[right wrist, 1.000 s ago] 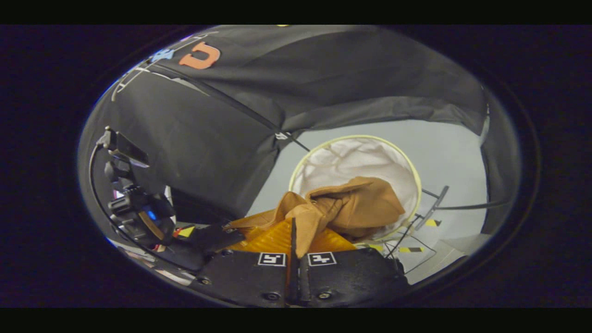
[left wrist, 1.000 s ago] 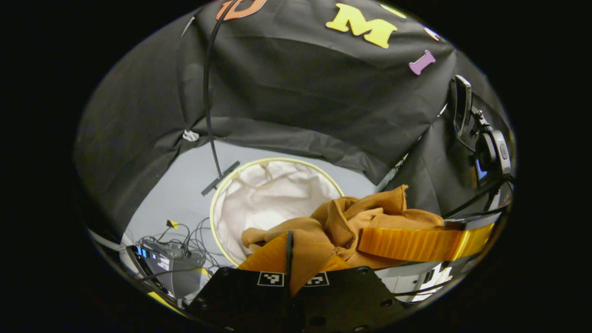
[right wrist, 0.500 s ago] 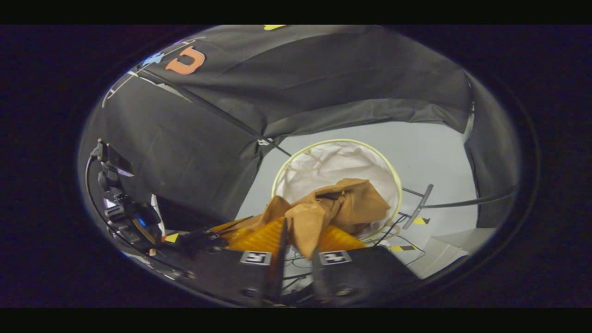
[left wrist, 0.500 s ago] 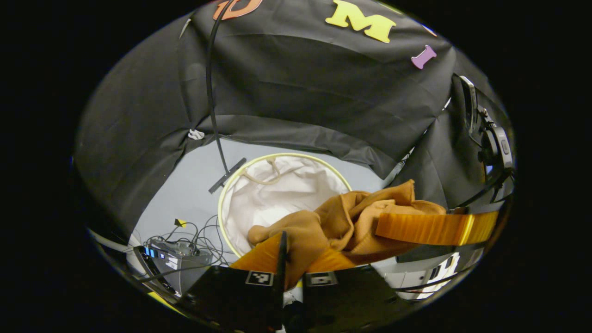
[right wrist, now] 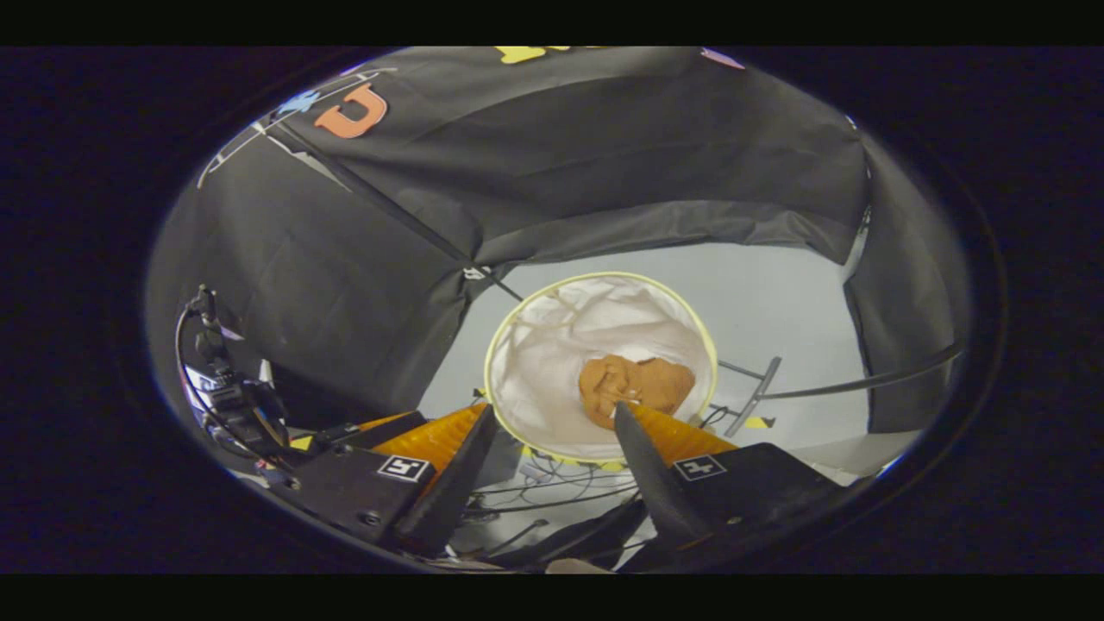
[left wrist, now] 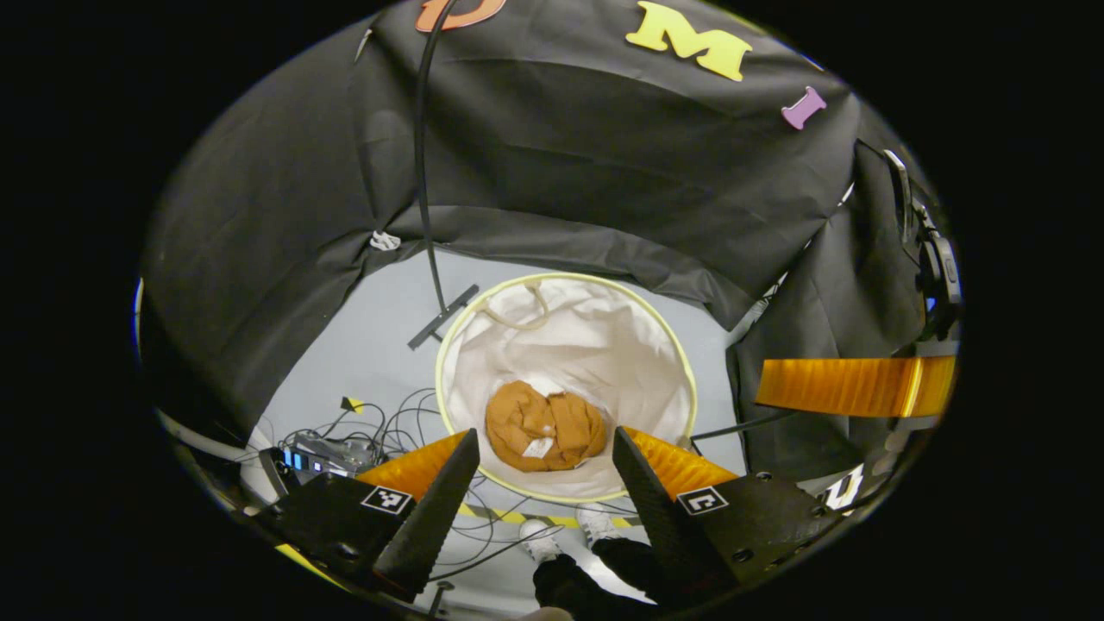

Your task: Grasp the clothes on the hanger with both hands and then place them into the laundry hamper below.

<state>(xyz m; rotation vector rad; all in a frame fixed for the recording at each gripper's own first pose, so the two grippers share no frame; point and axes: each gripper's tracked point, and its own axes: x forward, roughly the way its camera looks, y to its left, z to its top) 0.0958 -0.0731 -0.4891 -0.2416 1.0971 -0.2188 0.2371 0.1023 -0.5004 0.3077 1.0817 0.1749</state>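
Note:
A brown garment [left wrist: 545, 427] lies crumpled at the bottom of the round white laundry hamper [left wrist: 565, 277] with its yellow rim. My left gripper [left wrist: 545, 435] hangs open above the hamper's near edge, with nothing between its fingers. A finger [left wrist: 854, 386] of the other gripper juts in from the right. In the right gripper view the same garment [right wrist: 636, 385] rests inside the hamper [right wrist: 604, 276]. My right gripper [right wrist: 555, 410] is open over the near rim, well above the cloth.
A black stand pole rises behind the hamper from a flat foot bar [left wrist: 442, 316] on the grey floor. Cables and a small electronics box [left wrist: 323, 450] lie to the left. A person's shoes [left wrist: 561, 530] show below the fingers.
Both grippers were shut on the brown garment above the hamper. Both have opened, and the garment has dropped to the hamper's bottom.

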